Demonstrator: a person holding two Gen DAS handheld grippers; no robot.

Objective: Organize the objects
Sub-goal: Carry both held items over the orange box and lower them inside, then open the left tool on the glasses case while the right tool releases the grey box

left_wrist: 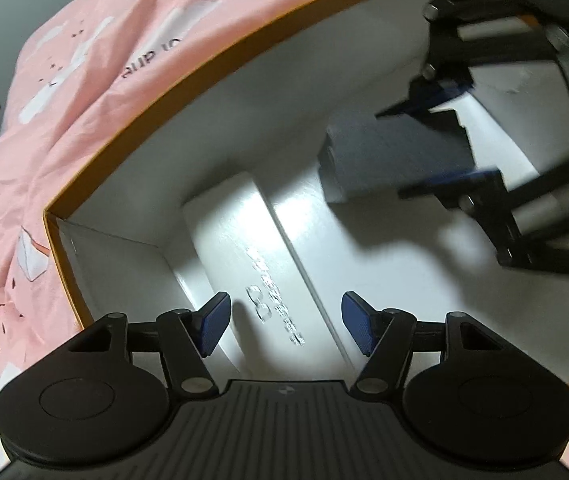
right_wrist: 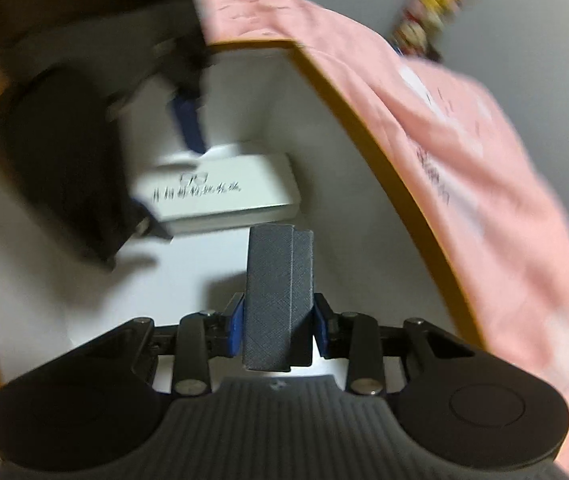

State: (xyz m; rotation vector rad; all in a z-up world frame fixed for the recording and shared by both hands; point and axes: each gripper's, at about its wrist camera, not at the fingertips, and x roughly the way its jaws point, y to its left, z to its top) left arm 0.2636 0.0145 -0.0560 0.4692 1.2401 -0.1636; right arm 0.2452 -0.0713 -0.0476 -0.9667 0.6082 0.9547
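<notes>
An orange-rimmed box [left_wrist: 188, 80] with a white inside sits on a pink printed sheet [left_wrist: 84, 80]. On its floor, in the corner, lies a white case [left_wrist: 244, 256] with printed lettering. The left gripper [left_wrist: 284, 324] points steeply down over that case, blue pads spread wide with nothing between them. The right gripper [right_wrist: 278, 328] also reaches into the box, tilted downward, its pads pinching a grey textured case [right_wrist: 278, 292] by its sides, held above the white floor near the white case.
</notes>
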